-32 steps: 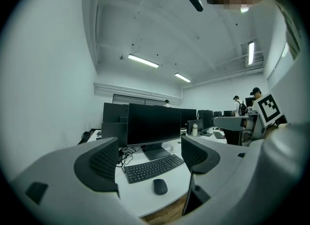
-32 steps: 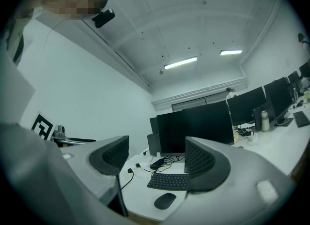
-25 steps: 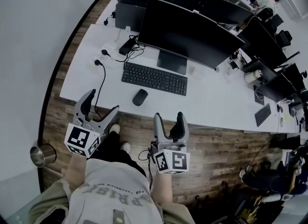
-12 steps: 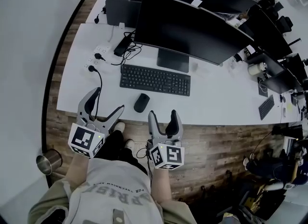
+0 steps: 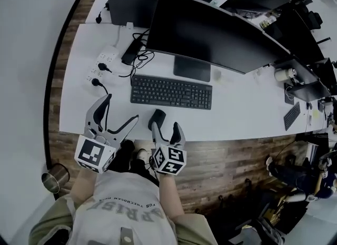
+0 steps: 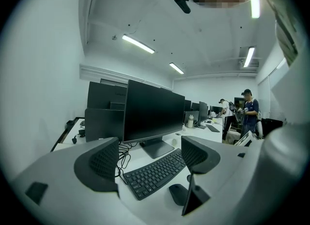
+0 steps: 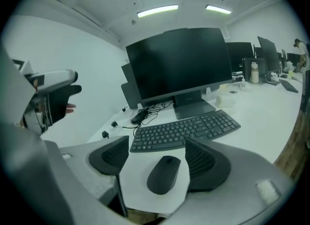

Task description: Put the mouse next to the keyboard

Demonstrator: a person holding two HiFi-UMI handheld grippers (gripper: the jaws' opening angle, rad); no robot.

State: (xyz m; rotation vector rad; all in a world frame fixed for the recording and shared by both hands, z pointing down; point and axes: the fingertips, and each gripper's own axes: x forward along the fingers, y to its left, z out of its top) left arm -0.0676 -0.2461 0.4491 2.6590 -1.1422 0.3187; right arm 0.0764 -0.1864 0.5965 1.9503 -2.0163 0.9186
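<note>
I'm holding the right gripper [image 5: 166, 127] wide open around the black oval mouse [image 7: 163, 174], just before the flat black keyboard [image 5: 171, 92]. The left gripper [image 5: 122, 108] is gaping empty.

1. Long white desk [image 5: 242, 109] runs across the room, with its front edge over a wood plank floor [image 5: 226, 159].
2. Plain white wall [image 6: 43, 74] off the desk's left end.
3. White ceiling with strip lights [image 6: 138, 44], all lit.
4. Shiny metal bin [image 5: 52, 175] down on the floor by the wall.
</note>
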